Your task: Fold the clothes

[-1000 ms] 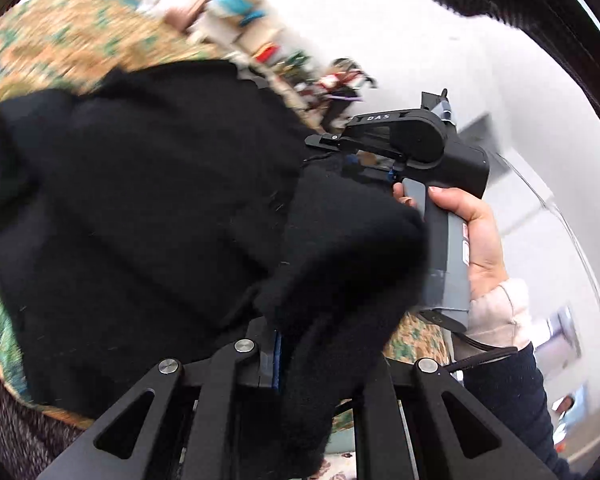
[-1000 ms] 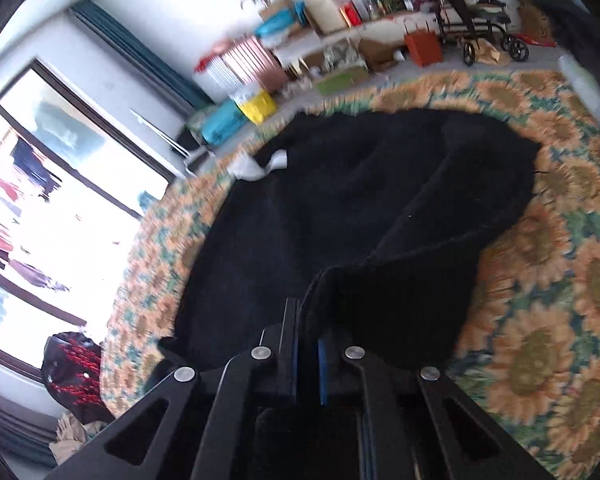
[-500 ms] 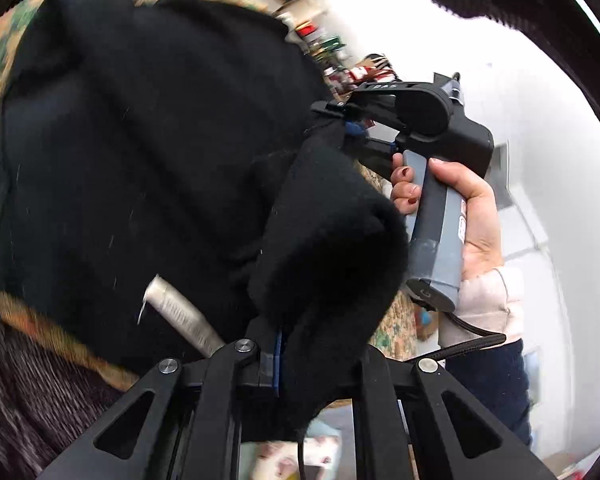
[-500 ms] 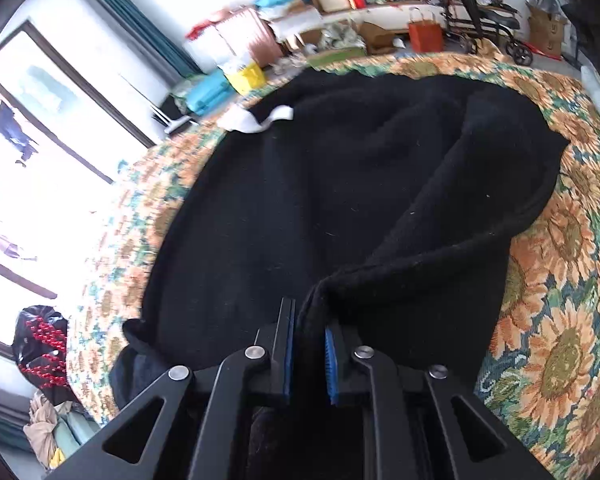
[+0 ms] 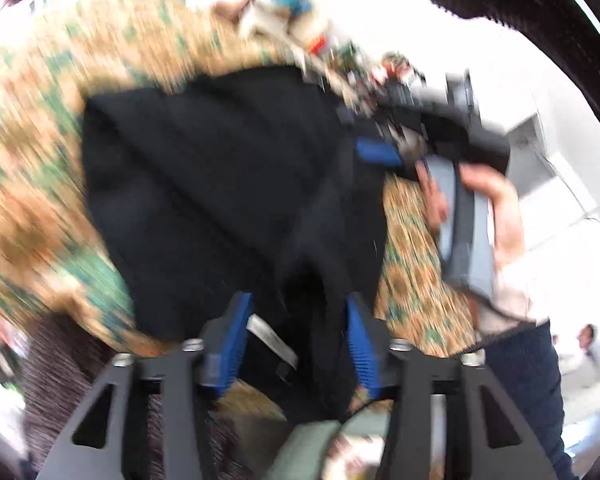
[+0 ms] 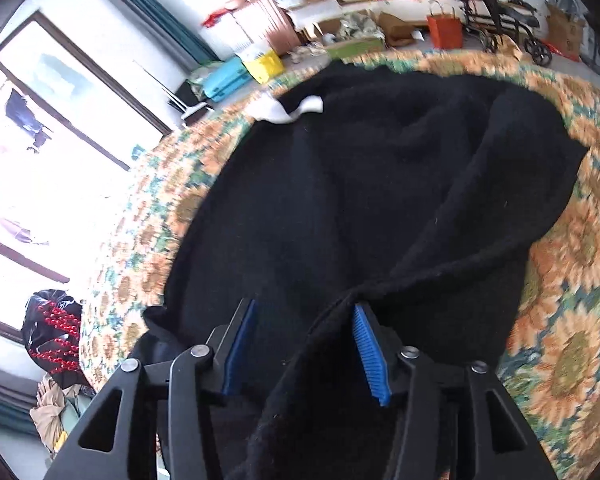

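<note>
Both sets of tongs let go of a black garment (image 6: 360, 200) spread across a sunflower-print cloth (image 6: 572, 320). Half a second before, each pair was pinched shut on a bunched fold of the dark knit; now the blue pads (image 6: 366, 352) of the right tongs (image 6: 304, 344) stand apart and are opening, with a ridge of the fabric still rising between them and brushing the right-hand pad. The left tongs (image 5: 294, 344) are opening too, their blue pads (image 5: 358, 344) parted around a loose hang of the same cloth, with a pale label (image 5: 272, 340) showing just inside the left-hand pad.

Seen from the left wrist, heavily blurred, the garment lies ahead of and beyond the tongs. The thick roll of fabric that filled the middle of that view earlier has dropped away. To the right of the left tongs, a hand (image 5: 496, 208) grips the grey handle of the right device, whose own blue pad sits at the garment's far edge. Beyond the right tongs, a white tag (image 6: 296, 110) marks the garment's far end, as it did before.
</note>
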A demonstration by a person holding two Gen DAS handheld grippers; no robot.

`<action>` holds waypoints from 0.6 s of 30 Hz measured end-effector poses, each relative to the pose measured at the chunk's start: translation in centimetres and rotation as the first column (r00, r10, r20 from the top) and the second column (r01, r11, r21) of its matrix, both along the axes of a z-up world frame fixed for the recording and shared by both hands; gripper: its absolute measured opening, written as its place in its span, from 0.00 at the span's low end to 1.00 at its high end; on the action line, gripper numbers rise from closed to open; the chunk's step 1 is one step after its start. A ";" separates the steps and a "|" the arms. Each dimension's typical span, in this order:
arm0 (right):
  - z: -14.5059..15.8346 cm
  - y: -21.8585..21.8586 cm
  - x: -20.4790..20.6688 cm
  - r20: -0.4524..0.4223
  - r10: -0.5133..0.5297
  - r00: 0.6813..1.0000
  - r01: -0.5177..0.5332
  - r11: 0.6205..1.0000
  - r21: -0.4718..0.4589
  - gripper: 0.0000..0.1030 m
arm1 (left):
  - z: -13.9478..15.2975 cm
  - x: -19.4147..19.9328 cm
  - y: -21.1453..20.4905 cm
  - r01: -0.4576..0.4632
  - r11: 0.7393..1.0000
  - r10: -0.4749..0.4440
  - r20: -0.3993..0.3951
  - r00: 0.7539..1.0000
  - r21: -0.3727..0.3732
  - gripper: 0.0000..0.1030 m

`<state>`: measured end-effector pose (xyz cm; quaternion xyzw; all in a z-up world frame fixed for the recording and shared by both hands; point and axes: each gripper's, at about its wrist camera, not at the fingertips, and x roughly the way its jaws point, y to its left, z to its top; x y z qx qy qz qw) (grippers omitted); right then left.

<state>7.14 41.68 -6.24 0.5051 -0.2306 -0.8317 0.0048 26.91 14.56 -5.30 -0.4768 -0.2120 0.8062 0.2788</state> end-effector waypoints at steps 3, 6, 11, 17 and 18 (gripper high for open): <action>1.3 0.6 0.1 0.007 -0.005 1.000 0.005 1.000 0.030 0.67 | 2.9 -0.4 -1.4 -0.078 0.993 0.067 -0.116 0.991 -0.091 0.63; 2.0 2.2 0.5 0.018 -0.029 0.999 0.029 0.999 0.034 0.67 | 5.5 -0.6 0.8 -0.019 0.981 -0.019 -0.194 0.981 -0.191 0.63; 2.2 6.8 2.0 0.014 -0.176 0.984 0.175 0.984 0.042 0.50 | 6.2 -2.4 6.6 0.142 0.940 -0.207 -0.189 0.960 -0.311 0.09; -0.1 11.8 2.2 0.102 -0.277 0.955 0.274 0.961 0.042 0.30 | 0.5 -7.6 10.1 0.306 0.859 -0.280 0.123 0.952 -0.411 0.02; -0.7 12.5 2.1 0.110 -0.292 0.950 0.293 0.956 0.010 0.33 | 0.1 -8.1 10.2 0.312 0.857 -0.280 0.137 0.950 -0.411 0.02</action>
